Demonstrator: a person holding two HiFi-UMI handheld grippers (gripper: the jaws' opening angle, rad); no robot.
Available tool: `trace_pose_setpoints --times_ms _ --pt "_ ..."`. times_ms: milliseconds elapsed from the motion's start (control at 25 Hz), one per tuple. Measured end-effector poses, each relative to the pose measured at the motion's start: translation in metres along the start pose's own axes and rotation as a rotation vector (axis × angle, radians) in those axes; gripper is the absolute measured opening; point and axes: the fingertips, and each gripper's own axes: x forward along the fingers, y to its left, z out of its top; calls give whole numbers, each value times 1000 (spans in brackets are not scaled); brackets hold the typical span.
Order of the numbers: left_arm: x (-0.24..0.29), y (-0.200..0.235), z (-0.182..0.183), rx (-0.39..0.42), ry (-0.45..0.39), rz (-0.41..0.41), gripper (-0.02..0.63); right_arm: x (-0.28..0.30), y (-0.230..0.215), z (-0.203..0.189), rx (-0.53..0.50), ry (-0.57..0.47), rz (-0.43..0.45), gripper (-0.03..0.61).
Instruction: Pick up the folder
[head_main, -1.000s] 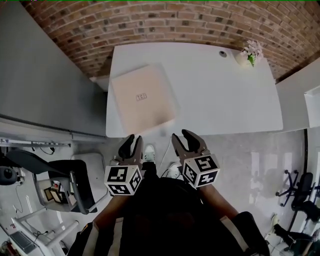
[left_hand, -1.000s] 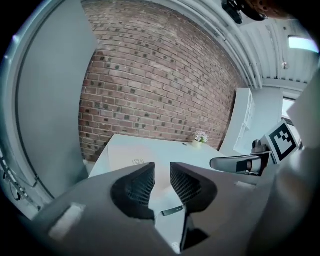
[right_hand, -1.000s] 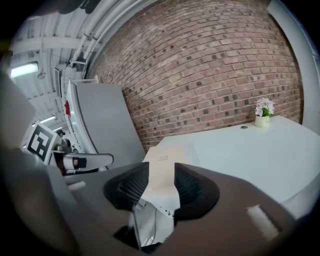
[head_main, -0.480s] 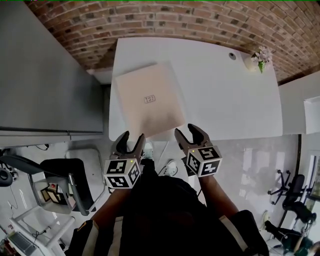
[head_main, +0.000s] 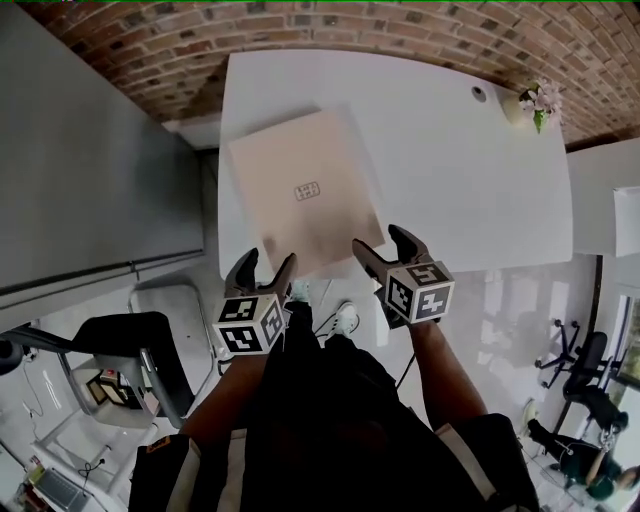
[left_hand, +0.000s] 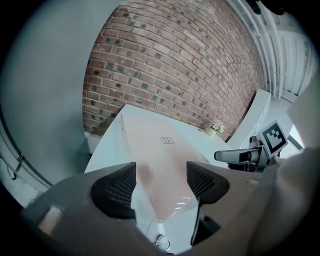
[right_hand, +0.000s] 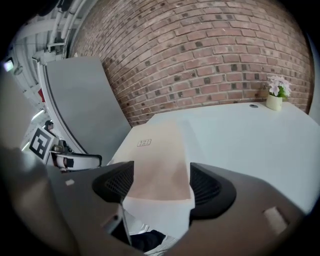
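Likely light, thin and slippery, the folder (head_main: 305, 190) at the table's (head_main: 470, 180) near left corner wants a near-edge pinch; left gripper (head_main: 266, 266) and right gripper (head_main: 382, 245) are opening, empty.

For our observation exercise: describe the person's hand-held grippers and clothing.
The left hand-held gripper and right hand-held gripper each have dark grey curved jaws, opening with nothing between them, meshed pads and a white cube with black square markers. The person wears a dark top.
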Motion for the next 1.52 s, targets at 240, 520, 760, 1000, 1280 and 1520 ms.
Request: trace_pose_setpoints --times_ms 240,520,760,1000,1280,1520 --pt "17 24 -3 -41 49 38 331 30 -8 -2 8 62 13 371" --pt "35 27 -11 -55 108 11 331 48 -18 -2 63 95 39 383" --pt "48 28 -17 -80 140 -21 331 64 -18 -3 66 118 73 383" --pt "51 27 -17 -91 126 -24 327 70 -13 -12 39 151 76 379" --pt "44 25 -8 -96 79 20 325 60 -3 -6 2 103 41 368" --pt "25 7 -1 -111 14 15 325 30 3 1 0 35 16 367"
